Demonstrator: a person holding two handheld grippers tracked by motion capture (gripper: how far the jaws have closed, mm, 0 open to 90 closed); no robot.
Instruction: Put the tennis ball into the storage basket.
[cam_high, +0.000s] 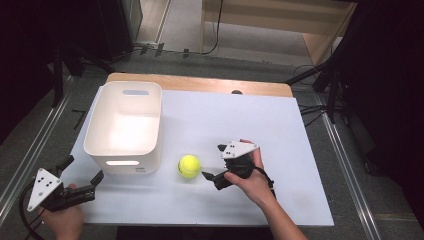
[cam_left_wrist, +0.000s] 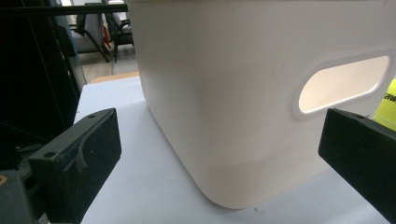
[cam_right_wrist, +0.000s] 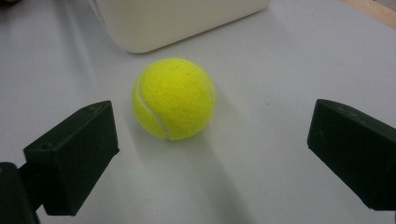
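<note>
A yellow tennis ball (cam_high: 189, 166) rests on the white tabletop (cam_high: 260, 120), just right of a white plastic bin (cam_high: 125, 125). My right gripper (cam_high: 214, 161) is open, close to the right of the ball and pointing at it. In the right gripper view the ball (cam_right_wrist: 173, 98) lies a little ahead of the two spread jaws, with the right gripper (cam_right_wrist: 210, 135) touching nothing. My left gripper (cam_high: 82, 171) is open at the front left corner of the table, aimed at the bin's near corner. The left gripper (cam_left_wrist: 219, 140) holds nothing, and the bin's wall (cam_left_wrist: 233, 84) with its handle slot stands ahead.
A sliver of the ball (cam_left_wrist: 387, 109) peeks past the bin's corner. The bin (cam_right_wrist: 177, 18) stands just behind the ball. A wooden strip (cam_high: 200, 84) edges the table's far side. Metal rails (cam_high: 30, 150) run along the floor on both sides.
</note>
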